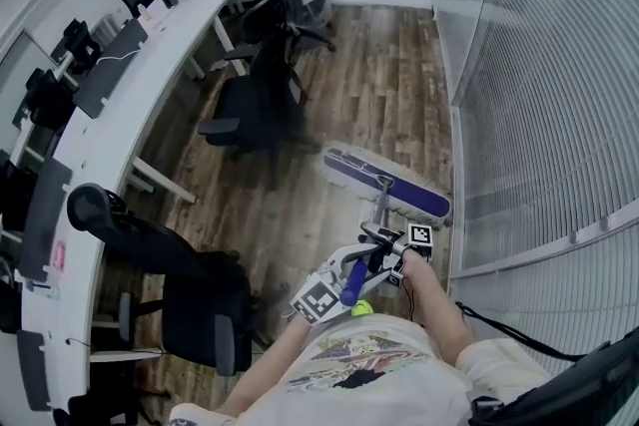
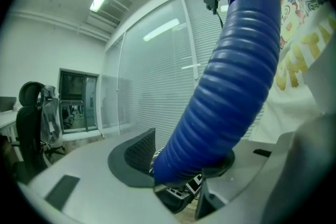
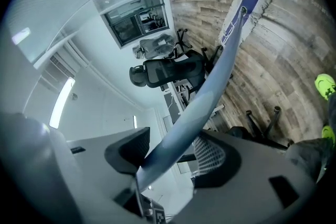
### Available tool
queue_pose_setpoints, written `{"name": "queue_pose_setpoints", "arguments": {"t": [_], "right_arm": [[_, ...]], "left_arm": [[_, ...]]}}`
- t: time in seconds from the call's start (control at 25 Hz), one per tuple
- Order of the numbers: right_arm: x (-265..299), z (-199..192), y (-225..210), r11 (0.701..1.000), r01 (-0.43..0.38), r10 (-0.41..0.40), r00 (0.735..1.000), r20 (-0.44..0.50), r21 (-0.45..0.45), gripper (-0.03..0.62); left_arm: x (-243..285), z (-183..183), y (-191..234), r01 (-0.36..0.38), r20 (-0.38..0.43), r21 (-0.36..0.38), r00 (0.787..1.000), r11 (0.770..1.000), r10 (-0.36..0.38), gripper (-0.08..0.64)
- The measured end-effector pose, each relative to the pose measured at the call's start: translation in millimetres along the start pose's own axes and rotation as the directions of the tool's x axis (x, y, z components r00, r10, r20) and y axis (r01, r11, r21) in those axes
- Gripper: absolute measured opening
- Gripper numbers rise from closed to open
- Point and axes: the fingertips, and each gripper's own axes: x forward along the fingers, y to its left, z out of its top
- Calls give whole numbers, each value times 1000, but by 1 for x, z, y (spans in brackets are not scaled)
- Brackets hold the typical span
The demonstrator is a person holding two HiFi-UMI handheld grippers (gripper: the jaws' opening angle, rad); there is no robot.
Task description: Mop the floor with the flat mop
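Mop head: the flat mop's purple pad with white fringe (image 1: 384,183) lies flat on the brown wood-plank floor (image 1: 379,65), right of centre in the head view, just beside the foot of the glass wall with white blinds (image 1: 539,95).
Left jaws: the left gripper (image 2: 184,165) is closed around the ribbed blue grip (image 2: 226,86) at the handle's top.
Right jaws: the right gripper (image 3: 173,157) is clamped on the pale metal shaft (image 3: 210,86) lower down.
Risk at the wall: a stroke toward the right of the frame would likely knock the pad's end against the glass.
Risk in the grip: the shaft looks smooth, so if the pad drags or catches, it may twist or slide in the right jaws and the pad could tip off flat.
In the way: a black office chair (image 1: 255,105) stands at upper centre, near the pad, and a second black office chair (image 1: 170,274) sits at lower left. Their wheeled bases could snag the fringe.
Desk: a long white curved desk (image 1: 150,65) runs along the left, and the floor under it looks hard to reach.
Feet: a yellow-green shoe (image 3: 325,84) is close behind the shaft.
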Motion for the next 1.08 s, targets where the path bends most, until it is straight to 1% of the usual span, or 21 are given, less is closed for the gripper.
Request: {"name": "queue_pose_setpoints", "arguments": {"t": [0.08,0.16,0.28,0.36,0.76,0.92,1.08], "right_arm": [[-4,-11,-5,1000,14,-14,1000,-4,9,239],[-4,-19,-7,1000,15,-15,1000,-10,0,239],[9,-15,-6,1000,17,-17,1000,-21,-23,239],[16,-14,-3,1000,18,-18,999,-27,-22,239],[20,-19,-6,998,58,-59,997,-40,-15,239],[22,-14,-5,999,45,-46,998,-52,-14,239],[26,-10,-1,998,53,-55,995,-78,-25,238]], "left_arm": [[-7,0,-5,-9,7,-27,1000,1000,9,175],[-15,-1,-7,-12,13,-37,1000,999,12,175],[-22,-3,3,-19,19,-28,1000,999,19,175],[-25,-3,9,-26,19,-25,999,999,26,175],[-31,-6,7,-10,-1,-21,1000,1000,10,175],[-28,-3,13,-20,11,-24,1000,1000,20,175],[-26,0,21,-45,35,-35,998,998,46,175]]}}
